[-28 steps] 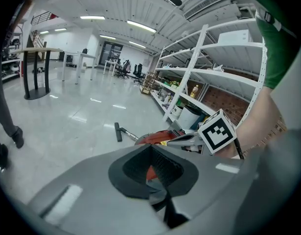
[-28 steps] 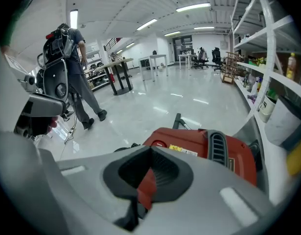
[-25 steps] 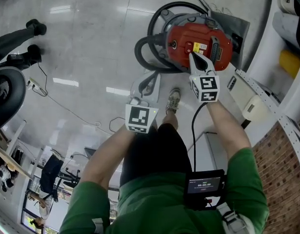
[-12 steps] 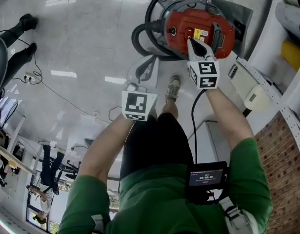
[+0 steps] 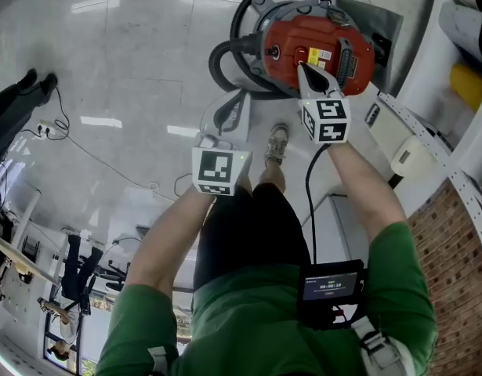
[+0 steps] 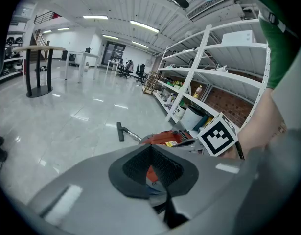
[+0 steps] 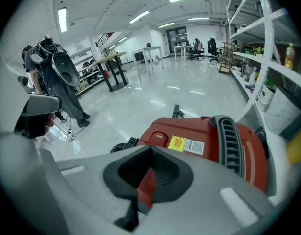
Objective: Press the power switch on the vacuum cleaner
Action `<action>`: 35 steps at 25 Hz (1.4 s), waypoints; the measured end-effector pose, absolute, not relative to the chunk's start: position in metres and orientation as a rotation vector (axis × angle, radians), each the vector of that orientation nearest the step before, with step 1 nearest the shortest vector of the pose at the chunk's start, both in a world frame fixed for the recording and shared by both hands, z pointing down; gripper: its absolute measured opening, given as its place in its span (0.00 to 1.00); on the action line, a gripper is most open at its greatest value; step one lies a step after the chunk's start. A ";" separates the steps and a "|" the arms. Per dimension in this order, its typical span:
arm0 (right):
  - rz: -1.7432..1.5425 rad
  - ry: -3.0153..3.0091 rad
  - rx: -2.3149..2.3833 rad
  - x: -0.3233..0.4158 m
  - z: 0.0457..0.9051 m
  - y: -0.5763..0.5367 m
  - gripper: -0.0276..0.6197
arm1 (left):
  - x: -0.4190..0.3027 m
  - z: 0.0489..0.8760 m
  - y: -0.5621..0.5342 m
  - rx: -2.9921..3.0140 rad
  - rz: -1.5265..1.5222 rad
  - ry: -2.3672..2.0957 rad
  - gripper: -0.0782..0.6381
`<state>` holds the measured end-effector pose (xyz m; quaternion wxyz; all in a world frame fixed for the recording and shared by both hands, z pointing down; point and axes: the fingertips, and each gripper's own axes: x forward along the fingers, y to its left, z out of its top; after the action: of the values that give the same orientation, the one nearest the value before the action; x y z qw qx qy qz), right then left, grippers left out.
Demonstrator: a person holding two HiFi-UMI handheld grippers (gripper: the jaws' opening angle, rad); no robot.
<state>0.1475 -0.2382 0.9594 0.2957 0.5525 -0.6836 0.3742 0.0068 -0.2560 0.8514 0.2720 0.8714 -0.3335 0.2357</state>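
The red vacuum cleaner (image 5: 335, 41) stands on the floor at the top of the head view, with a yellow label on its lid. Its red power switch (image 7: 158, 137) sits on the lid's near left. My right gripper (image 5: 302, 69) is shut with nothing in it, its tip down on the red lid just beside the switch. In the right gripper view the right gripper (image 7: 151, 149) points at the red body (image 7: 209, 141). My left gripper (image 5: 224, 121) is shut and empty, hanging over the floor left of the vacuum cleaner (image 6: 166, 137).
A black hose (image 5: 225, 69) loops off the vacuum's left side. The floor nozzle (image 6: 120, 131) lies beyond it. White shelving (image 5: 429, 155) runs along the right. A cable (image 5: 107, 167) trails over the floor. A person in dark clothes (image 7: 57, 82) stands at the left.
The right gripper's tip has crept slightly up the red lid toward the switch. The left gripper has drifted a little left. The dark legs at the left edge have moved away.
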 end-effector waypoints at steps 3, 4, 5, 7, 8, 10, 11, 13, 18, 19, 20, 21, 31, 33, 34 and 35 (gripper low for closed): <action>1.004 -1.809 1.470 0.147 0.961 -0.239 0.05 | 0.006 0.852 -0.258 2.346 0.631 -0.900 0.12; 1.006 -1.807 1.470 0.146 0.962 -0.239 0.05 | 0.006 0.852 -0.258 2.345 0.631 -0.901 0.12; 1.008 -1.805 1.469 0.146 0.962 -0.239 0.05 | 0.006 0.852 -0.258 2.344 0.631 -0.901 0.12; 1.008 -1.803 1.461 0.146 0.963 -0.237 0.05 | 0.006 0.852 -0.258 2.344 0.629 -0.902 0.12; 1.010 -1.800 1.454 0.147 0.964 -0.237 0.05 | 0.007 0.852 -0.259 2.345 0.628 -0.902 0.12; 1.025 -1.784 1.433 0.146 0.969 -0.234 0.05 | 0.007 0.852 -0.261 2.347 0.626 -0.903 0.12; 1.033 -1.776 1.427 0.146 0.971 -0.234 0.05 | 0.008 0.852 -0.261 2.348 0.625 -0.903 0.12; 1.040 -1.768 1.429 0.145 0.972 -0.233 0.05 | 0.008 0.851 -0.263 2.349 0.625 -0.902 0.12; 1.044 -1.767 1.425 0.145 0.971 -0.234 0.05 | 0.007 0.850 -0.265 2.350 0.636 -0.900 0.12; 1.045 -1.769 1.421 0.145 0.971 -0.234 0.05 | 0.007 0.850 -0.265 2.351 0.638 -0.901 0.12; 1.051 -1.769 1.417 0.145 0.971 -0.234 0.05 | 0.008 0.849 -0.265 2.352 0.638 -0.902 0.12; 1.062 -1.770 1.414 0.145 0.972 -0.234 0.05 | 0.008 0.848 -0.266 2.354 0.639 -0.903 0.12; 1.004 -1.864 1.424 0.153 0.912 -0.243 0.05 | 0.021 0.810 -0.264 2.412 0.620 -0.903 0.12; 0.989 -1.881 1.428 0.158 0.891 -0.242 0.05 | 0.024 0.794 -0.263 2.428 0.613 -0.906 0.12; 0.982 -1.890 1.432 0.160 0.881 -0.242 0.05 | 0.025 0.786 -0.263 2.436 0.607 -0.911 0.12; 0.974 -1.901 1.436 0.164 0.869 -0.241 0.05 | 0.027 0.776 -0.264 2.445 0.600 -0.918 0.12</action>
<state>0.1636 -0.2409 0.8695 0.2803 0.5355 -0.7091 0.3632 0.0267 -0.2636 0.7763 0.2290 0.8882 -0.3334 0.2178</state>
